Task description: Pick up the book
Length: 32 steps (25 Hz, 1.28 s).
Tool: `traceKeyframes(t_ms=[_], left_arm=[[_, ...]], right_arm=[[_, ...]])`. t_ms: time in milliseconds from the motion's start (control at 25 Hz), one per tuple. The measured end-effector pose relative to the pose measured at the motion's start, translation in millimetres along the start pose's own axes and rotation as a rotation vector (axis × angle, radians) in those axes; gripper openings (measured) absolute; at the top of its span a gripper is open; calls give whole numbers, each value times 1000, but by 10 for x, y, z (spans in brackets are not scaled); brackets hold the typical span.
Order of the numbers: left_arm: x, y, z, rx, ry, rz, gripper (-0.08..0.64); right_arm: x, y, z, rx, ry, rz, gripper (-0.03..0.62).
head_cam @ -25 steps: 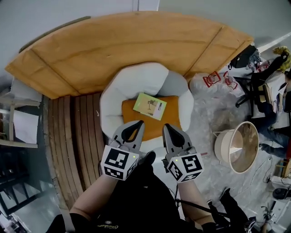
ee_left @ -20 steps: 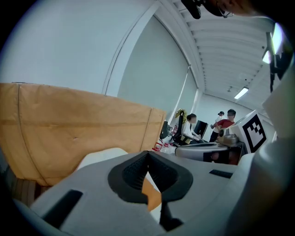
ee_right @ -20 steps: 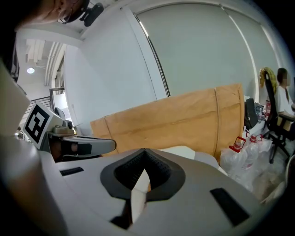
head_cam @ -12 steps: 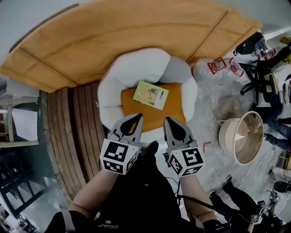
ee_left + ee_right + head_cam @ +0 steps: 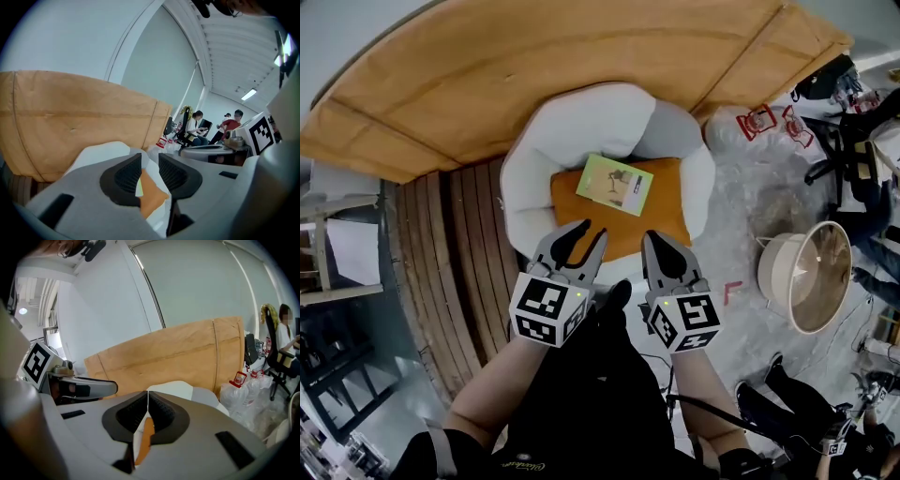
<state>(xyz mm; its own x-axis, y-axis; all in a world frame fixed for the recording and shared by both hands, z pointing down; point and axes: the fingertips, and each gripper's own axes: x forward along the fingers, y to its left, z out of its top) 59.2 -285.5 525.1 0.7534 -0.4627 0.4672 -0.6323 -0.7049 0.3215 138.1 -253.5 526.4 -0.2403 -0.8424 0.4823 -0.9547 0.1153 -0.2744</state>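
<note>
Book (image 5: 615, 184) lay flat on the orange seat cushion (image 5: 661, 225) of the white armchair (image 5: 581, 141), slightly skewed, toward the cushion's 12 o'clock edge. Nothing touched it. Left hand-held gripper (image 5: 590, 231) sat at the book's 7 o'clock, over the cushion's front edge. Its jaws were opening with a narrow gap and nothing between them. Right hand-held gripper (image 5: 649, 237) was at the book's 5 o'clock, jaws pressed together, empty. Both pointed at the chair, apart from the book. Brown panel (image 5: 562, 66) stood behind the chair at 12 o'clock.
</note>
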Motion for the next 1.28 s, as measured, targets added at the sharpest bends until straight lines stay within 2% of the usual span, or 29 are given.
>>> traceKeyframes(t_ms=[200, 360, 480, 560, 720, 960, 1280], left_arm=[[190, 144, -96, 2, 20, 15, 167], [335, 252, -98, 5, 15, 22, 186], [470, 313, -184, 4, 29, 19, 217], [582, 374, -294, 31, 57, 26, 233], [822, 501, -621, 48, 128, 20, 276], [1169, 837, -1204, 15, 207, 22, 299], [1850, 1413, -1940, 6, 270, 70, 344]], right_arm=[[162, -234, -154, -4, 23, -32, 19], [305, -383, -306, 27, 50, -36, 120], [384, -491, -408, 36, 66, -50, 166], [468, -567, -496, 29, 85, -56, 187], [664, -721, -764, -2, 145, -70, 224], [1029, -1007, -1200, -3, 192, -90, 249], [1648, -1520, -2067, -10, 272, -135, 273]])
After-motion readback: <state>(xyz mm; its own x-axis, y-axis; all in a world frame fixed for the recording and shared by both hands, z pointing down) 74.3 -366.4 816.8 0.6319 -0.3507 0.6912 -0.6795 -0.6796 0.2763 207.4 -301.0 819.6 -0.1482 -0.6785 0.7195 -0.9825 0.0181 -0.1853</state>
